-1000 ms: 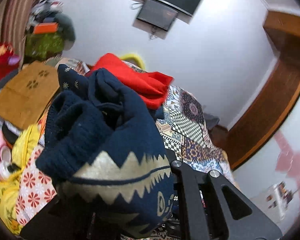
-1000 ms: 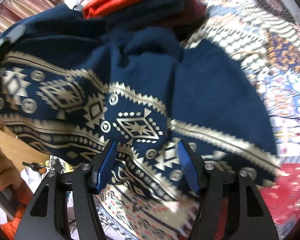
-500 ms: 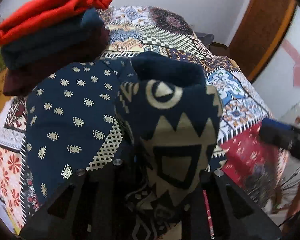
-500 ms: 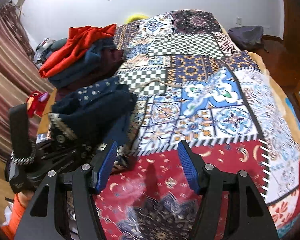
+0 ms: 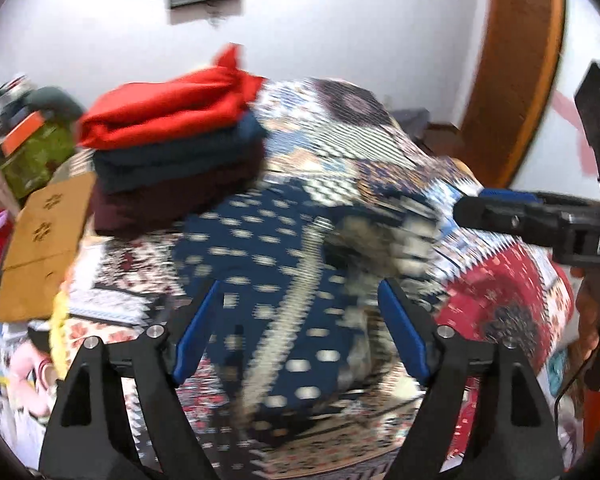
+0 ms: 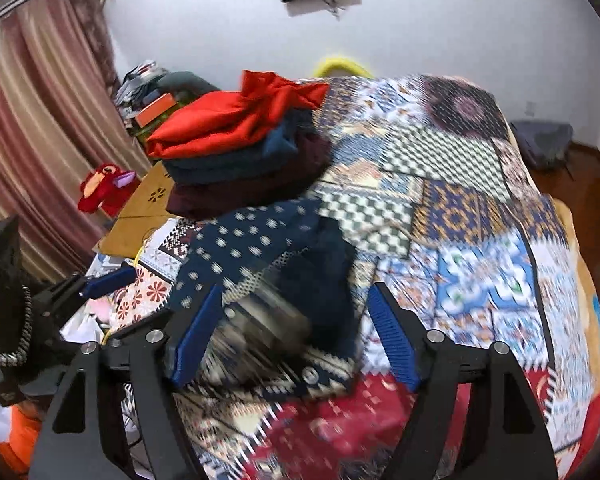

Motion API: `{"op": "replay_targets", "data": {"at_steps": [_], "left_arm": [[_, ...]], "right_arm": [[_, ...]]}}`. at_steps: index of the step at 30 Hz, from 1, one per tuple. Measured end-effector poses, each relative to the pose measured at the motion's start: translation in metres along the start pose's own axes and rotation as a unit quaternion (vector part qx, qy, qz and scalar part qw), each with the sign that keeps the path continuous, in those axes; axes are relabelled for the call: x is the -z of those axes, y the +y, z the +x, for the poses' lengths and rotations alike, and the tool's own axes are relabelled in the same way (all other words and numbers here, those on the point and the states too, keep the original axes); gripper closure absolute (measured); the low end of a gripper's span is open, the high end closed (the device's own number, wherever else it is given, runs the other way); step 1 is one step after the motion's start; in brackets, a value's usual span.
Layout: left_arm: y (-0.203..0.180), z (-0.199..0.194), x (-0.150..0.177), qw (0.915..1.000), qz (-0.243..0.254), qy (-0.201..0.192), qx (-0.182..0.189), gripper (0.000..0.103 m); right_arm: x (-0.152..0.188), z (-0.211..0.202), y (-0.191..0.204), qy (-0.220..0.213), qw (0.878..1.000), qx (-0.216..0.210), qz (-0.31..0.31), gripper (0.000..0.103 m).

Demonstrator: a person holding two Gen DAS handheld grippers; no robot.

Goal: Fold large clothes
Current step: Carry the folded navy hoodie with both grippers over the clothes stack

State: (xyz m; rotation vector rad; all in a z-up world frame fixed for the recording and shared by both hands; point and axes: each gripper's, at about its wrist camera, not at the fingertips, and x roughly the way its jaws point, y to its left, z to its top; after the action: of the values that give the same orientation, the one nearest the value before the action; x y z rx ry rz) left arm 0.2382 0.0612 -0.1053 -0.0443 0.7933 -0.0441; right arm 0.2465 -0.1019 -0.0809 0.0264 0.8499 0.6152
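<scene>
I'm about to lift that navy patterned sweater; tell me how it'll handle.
The navy patterned sweater lies rumpled on the patchwork bedspread, so it will probably sag and unfold from one pinch. Its thick knit bulk suggests moderate weight. It looks unlikely to slip.

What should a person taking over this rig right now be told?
Left gripper: open, holds nothing.
Right gripper: open, holds nothing.
Navy patterned sweater: lies bunched on the patchwork bedspread, in front of both grippers.
Done: a stack of folded clothes, red on top, sits behind the sweater.
Left: the sweater looks rumpled; it probably needs spreading, folding and stacking.
</scene>
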Motion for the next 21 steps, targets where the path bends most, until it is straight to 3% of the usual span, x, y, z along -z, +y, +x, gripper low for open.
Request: {"op": "replay_targets", "data": {"at_steps": [4, 10, 12, 14, 17, 21], "left_arm": [[0.031, 0.002, 0.004, 0.999, -0.041, 0.006, -0.014, 0.022], [0.05, 0.042, 0.032, 0.994, -0.07, 0.084, -0.004, 0.022], [0.048, 0.049, 0.044, 0.993, -0.076, 0.09, 0.003, 0.017], [0.049, 0.051, 0.053, 0.9923, -0.086, 0.089, 0.008, 0.009], [0.049, 0.053, 0.058, 0.9914, -0.091, 0.093, 0.018, 0.009], [0.052, 0.05, 0.051, 0.9912, -0.094, 0.092, 0.014, 0.009]], "right_arm": [[0.001, 0.023, 0.006, 0.024, 0.999, -0.02, -0.012, 0.03], [0.031, 0.059, -0.021, 0.095, 0.995, 0.018, -0.001, 0.03], [0.046, 0.064, -0.039, 0.118, 0.992, 0.032, 0.016, 0.03], [0.055, 0.063, -0.054, 0.131, 0.99, 0.012, 0.047, 0.024], [0.058, 0.059, -0.066, 0.139, 0.987, -0.013, 0.081, 0.024], [0.046, 0.052, -0.057, 0.127, 0.99, 0.003, 0.054, 0.024]]}}
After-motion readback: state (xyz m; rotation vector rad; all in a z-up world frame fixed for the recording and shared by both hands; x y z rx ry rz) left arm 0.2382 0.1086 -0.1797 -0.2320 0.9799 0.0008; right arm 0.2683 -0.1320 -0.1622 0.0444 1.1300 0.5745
